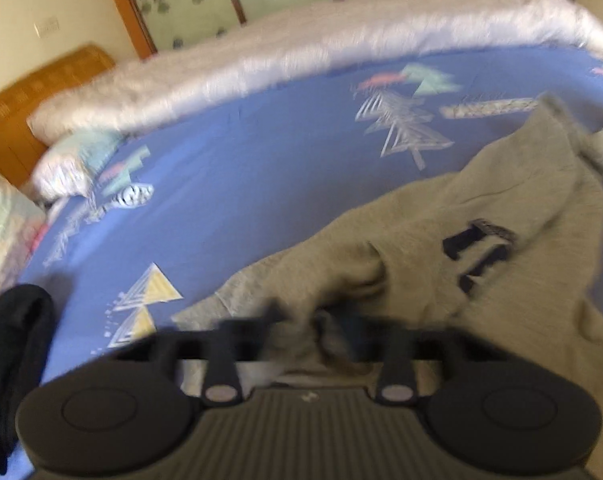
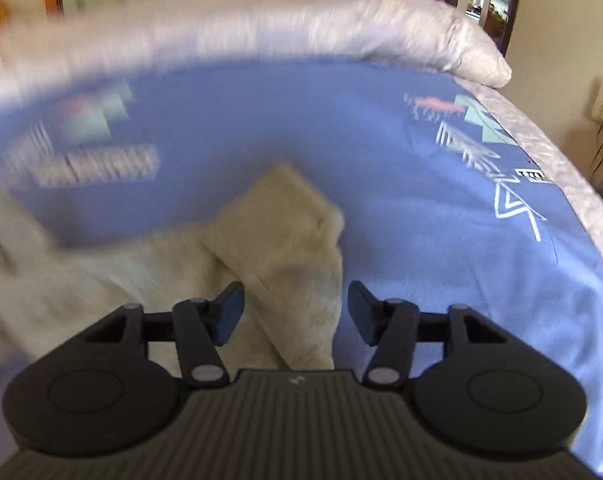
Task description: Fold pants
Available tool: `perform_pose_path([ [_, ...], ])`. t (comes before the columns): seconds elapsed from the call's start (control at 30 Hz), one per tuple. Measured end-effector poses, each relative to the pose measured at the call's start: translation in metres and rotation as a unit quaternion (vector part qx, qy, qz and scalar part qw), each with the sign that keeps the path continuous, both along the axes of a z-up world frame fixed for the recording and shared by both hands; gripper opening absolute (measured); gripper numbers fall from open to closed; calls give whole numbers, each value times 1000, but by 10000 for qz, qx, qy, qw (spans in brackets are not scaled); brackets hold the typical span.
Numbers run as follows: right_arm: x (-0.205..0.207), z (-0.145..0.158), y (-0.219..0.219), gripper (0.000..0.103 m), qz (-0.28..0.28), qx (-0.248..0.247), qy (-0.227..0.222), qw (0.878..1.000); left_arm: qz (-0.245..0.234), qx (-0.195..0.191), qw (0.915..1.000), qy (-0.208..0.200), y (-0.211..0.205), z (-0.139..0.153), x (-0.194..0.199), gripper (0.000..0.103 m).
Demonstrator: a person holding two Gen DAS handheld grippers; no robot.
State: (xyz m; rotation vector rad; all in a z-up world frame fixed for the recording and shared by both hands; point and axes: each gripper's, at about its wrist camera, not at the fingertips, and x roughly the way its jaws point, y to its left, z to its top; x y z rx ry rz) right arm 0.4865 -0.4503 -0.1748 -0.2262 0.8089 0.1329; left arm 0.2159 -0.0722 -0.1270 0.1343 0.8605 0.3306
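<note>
Grey sweatpants [image 1: 441, 216] with a dark printed mark lie crumpled on the blue patterned bedsheet [image 1: 241, 168]. My left gripper [image 1: 301, 320] sits at the near edge of the pants, with bunched fabric between its blurred fingers; it looks shut on the cloth. In the right wrist view a leg end of the pants [image 2: 277, 224] lies on the sheet [image 2: 421, 240]. My right gripper [image 2: 295, 312] is open just above that leg, with its fingers apart and nothing held.
A white quilt [image 1: 301, 36] lies along the far side of the bed. Pillows [image 1: 73, 160] are at the left, and a dark garment [image 1: 13, 360] lies at the near left. The bed's right edge [image 2: 573, 184] drops to the floor.
</note>
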Motion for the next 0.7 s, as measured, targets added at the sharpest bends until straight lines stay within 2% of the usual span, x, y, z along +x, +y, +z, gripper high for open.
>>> perform_pose_path([
  [0.03, 3, -5, -1, 16, -37, -47, 31, 10000, 115, -42, 9999, -53, 6, 2, 8, 14],
  [0.07, 5, 0, -9, 8, -195, 267, -58, 9994, 282, -80, 9994, -192, 17, 9, 13, 14],
  [0.13, -5, 23, -38, 8, -710, 882, -501, 9923, 698, -152, 9960, -543, 40, 30, 24, 13],
  [0.23, -21, 56, -94, 8, -1634, 1408, -1234, 9686, 1176, -507, 9881, -852, 73, 48, 38, 16],
  [0.27, -21, 62, -112, 11, -1997, 1397, -1313, 9609, 1311, -693, 9854, -837, 83, 48, 46, 19],
  [0.3, -20, 62, -129, 31, -2390, 1258, -1307, 9539, 1389, -771, 9843, -763, 88, 45, 54, 22],
  [0.33, -18, 59, -145, 45, -2728, 1110, -1167, 9485, 1418, -755, 9849, -644, 88, 41, 60, 26],
  [0.37, -18, 54, -157, 55, -3121, 906, -1005, 9403, 1408, -670, 9869, -412, 85, 33, 67, 41],
  [0.4, -22, 51, -168, 55, -3399, 828, -899, 9325, 1419, -578, 9880, -199, 82, 27, 70, 46],
  [0.47, -38, 48, -182, 54, -3359, 1254, -850, 9296, 1429, -556, 9882, -51, 73, 22, 64, 44],
  [0.53, -55, 46, -182, 54, -3081, 1587, -822, 9344, 1478, -462, 9875, -293, 59, 31, 42, 44],
  [0.6, -67, 45, -178, 54, -2619, 1867, -750, 9439, 1480, -279, 9861, -699, 42, 47, 16, 44],
  [0.67, -71, 40, -172, 54, -2295, 2058, -611, 9493, 1038, -339, 9905, -840, 13, 59, -2, 43],
  [0.7, -68, 36, -168, 53, -2151, 2119, -551, 9517, 546, -374, 9948, -768, -8, 61, -6, 44],
])
